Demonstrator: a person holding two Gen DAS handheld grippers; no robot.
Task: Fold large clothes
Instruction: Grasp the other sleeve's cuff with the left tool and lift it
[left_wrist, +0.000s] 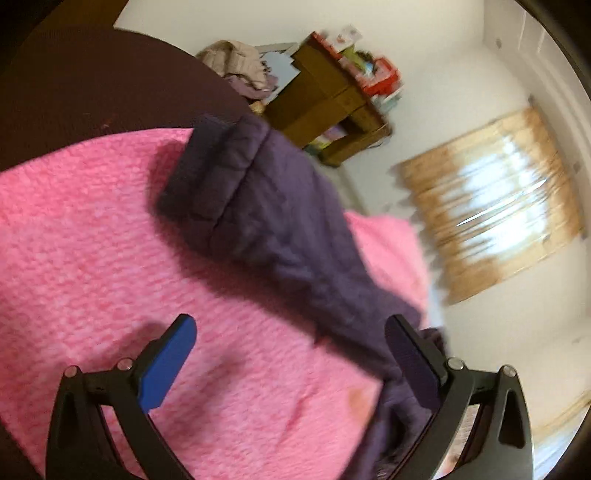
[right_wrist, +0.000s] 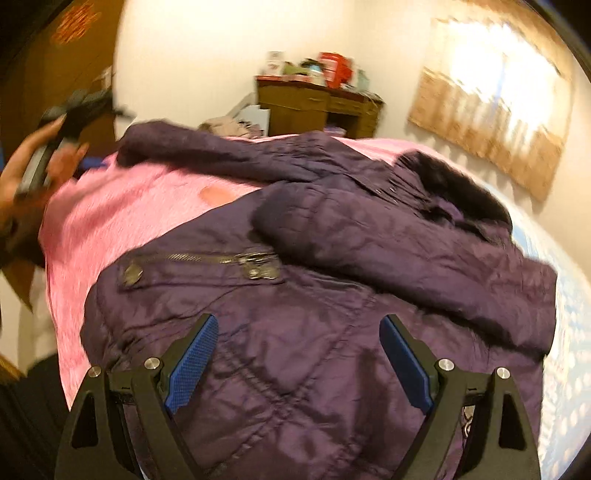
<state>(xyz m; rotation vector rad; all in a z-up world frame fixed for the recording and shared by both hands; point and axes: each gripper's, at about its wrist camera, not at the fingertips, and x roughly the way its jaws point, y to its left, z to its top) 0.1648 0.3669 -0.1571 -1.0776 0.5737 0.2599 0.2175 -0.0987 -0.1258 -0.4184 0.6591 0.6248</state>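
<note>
While collar faces the window, jacket (right_wrist: 332, 295) lies flat.

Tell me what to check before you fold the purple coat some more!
1. Left gripper has its jaws open and empty: ok.
2. Right gripper has its jaws open and holds nothing, over the purple coat: ok.
3. One sleeve is folded across the coat's front: ok.
4. The other sleeve is folded in too: not ok, it stretches out over the pink blanket.
5. Coat lies wholly on the pink blanket: not ok, its right edge hangs over onto the blue patterned cover.
6. Zip pocket is shut: cannot tell, the picture is blurry.
</note>
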